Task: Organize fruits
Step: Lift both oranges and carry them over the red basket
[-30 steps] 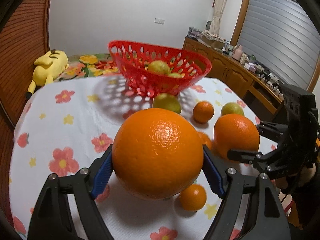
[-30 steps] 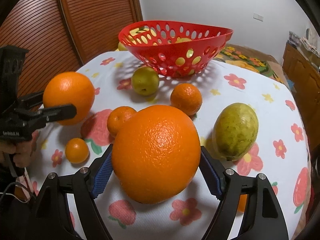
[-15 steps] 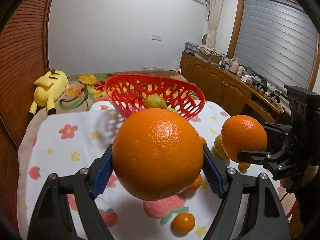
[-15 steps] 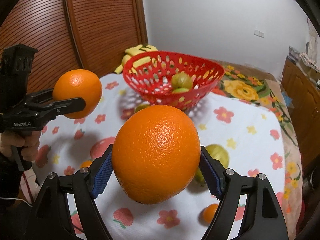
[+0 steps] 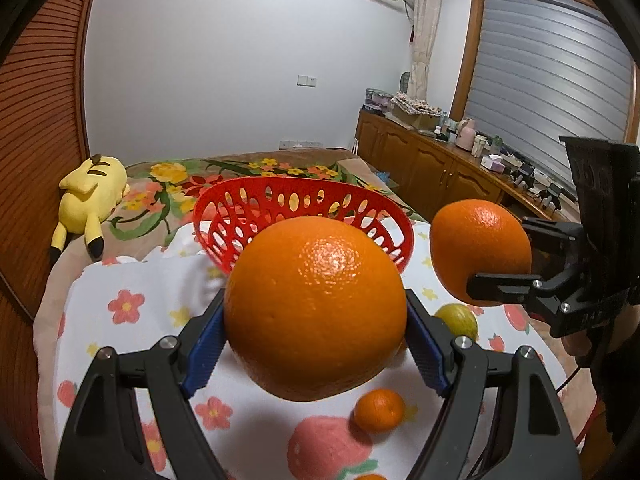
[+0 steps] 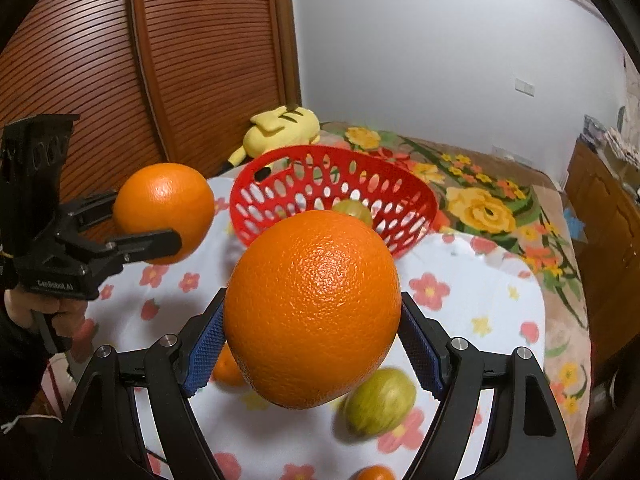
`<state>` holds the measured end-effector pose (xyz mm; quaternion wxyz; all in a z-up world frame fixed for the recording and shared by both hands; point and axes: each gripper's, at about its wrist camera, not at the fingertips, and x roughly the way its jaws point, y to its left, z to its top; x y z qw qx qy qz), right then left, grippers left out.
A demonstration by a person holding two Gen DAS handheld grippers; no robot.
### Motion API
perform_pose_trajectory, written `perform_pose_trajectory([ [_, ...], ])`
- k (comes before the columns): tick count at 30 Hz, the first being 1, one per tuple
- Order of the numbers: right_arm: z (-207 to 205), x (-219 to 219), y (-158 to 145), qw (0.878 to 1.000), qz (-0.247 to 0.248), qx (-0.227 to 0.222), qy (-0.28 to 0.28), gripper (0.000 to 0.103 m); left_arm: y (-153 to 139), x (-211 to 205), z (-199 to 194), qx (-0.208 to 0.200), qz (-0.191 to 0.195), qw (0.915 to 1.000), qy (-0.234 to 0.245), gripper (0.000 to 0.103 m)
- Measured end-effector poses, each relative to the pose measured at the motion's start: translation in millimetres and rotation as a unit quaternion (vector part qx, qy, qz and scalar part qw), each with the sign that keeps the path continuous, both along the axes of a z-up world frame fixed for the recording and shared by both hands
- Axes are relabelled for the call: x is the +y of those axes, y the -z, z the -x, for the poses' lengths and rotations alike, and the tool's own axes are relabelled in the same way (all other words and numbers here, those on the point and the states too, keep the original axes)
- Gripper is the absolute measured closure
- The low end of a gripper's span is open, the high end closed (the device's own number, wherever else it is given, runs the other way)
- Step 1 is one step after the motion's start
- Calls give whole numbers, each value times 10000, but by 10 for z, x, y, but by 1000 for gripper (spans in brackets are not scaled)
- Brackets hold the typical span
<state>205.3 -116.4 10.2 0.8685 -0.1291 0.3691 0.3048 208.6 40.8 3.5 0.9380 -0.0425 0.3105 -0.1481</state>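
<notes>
The left gripper point(image 5: 316, 316) is clamped on a big orange point(image 5: 316, 312). Its two blue pads point(image 5: 206, 354) press on the sides of the fruit, and the orange hangs in the air above the desk point(image 5: 132, 320), which has a white cloth with flowers on it. Just past this orange, a little higher in the view, stands the red basket point(image 5: 256, 204) with holes in its wall. Below the gripper, close to its right finger, a small orange point(image 5: 379, 409) lies on the cloth. A green fruit point(image 5: 460, 316) peeks out just beside the right finger.

The right gripper point(image 6: 312, 320) is clamped on a second big orange point(image 6: 312, 308) in the same way, with a blue pad on each side, up off the desk. The red basket sits right behind this orange too, and a green fruit in the basket point(image 6: 354, 209) shows over the top of it. Under the gripper, near its right finger, a green fruit point(image 6: 380, 400) lies on the cloth. It looks blurry. A bit of an orange fruit point(image 6: 227, 368) shows beside the left pad.

Each gripper can be seen from the other one, off to the side, holding its orange up at about the height of the basket. A hand point(image 6: 40, 308) grips the handle of the left one. Far behind the basket a yellow soft toy point(image 5: 90, 196) lies on a flowery bed point(image 5: 180, 176).
</notes>
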Motion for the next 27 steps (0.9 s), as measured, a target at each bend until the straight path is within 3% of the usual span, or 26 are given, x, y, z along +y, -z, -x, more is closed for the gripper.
perform_pose_trajectory([
  [14,-696,60,42,9998,91,160,-101,22,78,-38,-540,193,-77,9998,-35,23],
  [27,-1066,296,210,9976,564,248,-328,22,185,-42,-758,343,-102,9994,-23,23],
])
